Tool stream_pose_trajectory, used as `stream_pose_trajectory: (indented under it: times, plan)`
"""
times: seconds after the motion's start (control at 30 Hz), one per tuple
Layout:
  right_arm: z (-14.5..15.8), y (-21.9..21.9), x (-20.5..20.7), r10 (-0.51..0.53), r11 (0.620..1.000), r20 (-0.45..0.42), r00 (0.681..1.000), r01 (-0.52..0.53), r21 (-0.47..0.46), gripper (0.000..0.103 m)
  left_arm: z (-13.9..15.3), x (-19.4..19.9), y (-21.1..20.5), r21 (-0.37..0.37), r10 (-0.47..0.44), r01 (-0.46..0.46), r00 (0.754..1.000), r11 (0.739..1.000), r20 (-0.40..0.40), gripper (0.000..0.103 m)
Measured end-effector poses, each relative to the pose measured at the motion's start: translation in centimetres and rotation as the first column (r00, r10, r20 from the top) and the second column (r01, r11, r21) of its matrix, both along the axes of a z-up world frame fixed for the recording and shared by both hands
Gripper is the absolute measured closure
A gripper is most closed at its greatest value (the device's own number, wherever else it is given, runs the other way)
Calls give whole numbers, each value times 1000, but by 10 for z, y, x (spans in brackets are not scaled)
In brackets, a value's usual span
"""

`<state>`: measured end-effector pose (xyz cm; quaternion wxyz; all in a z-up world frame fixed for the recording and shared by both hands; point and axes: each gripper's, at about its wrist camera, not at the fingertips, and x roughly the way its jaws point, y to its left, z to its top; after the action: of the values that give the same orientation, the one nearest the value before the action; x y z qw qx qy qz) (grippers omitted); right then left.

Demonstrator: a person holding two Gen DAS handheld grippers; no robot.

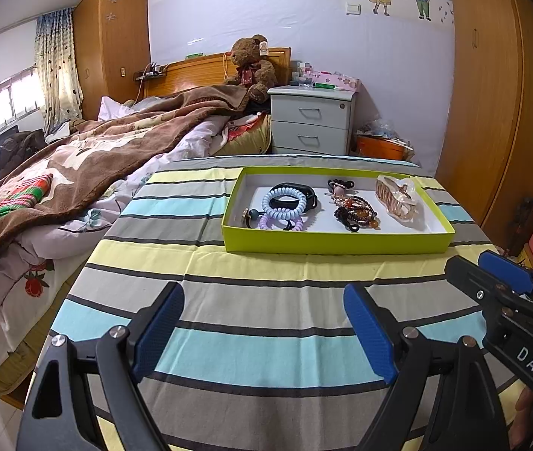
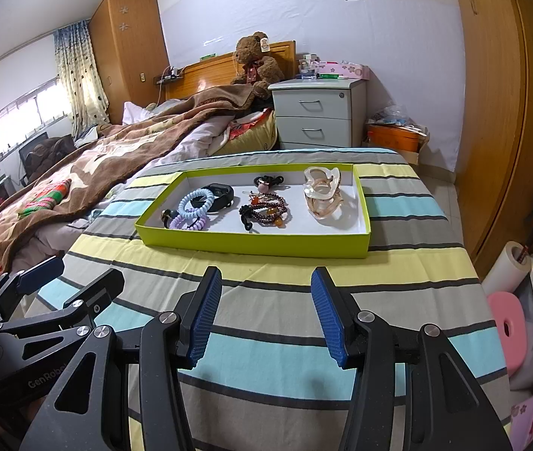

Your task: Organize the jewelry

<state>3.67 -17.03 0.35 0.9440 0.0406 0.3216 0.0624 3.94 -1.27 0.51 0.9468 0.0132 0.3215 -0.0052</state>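
On striped cloth (image 1: pixel 266 285), green tray (image 1: pixel 337 242) of jewelry, left gripper (image 1: pixel 266 334) and right gripper (image 2: pixel 266 315) both spread, empty

Table under striped cloth (image 1: pixel 266 300), lime-green tray (image 1: pixel 334 242) of jewelry resting on it

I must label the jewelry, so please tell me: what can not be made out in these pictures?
- Beaded pile, both views: tangled, piece count unclear.
- Black band, both views: partly under the blue coil tie.
- Dark round piece, right view: too small to identify.
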Motion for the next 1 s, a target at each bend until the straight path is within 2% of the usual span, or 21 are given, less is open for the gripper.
stream_pose_trajectory:
  times: [1.0]
  plan:
    - [0,1,-1,2,1000,0,1000,-2,2,53,0,0,1,6,6,-6,1000,1000,-2,15]
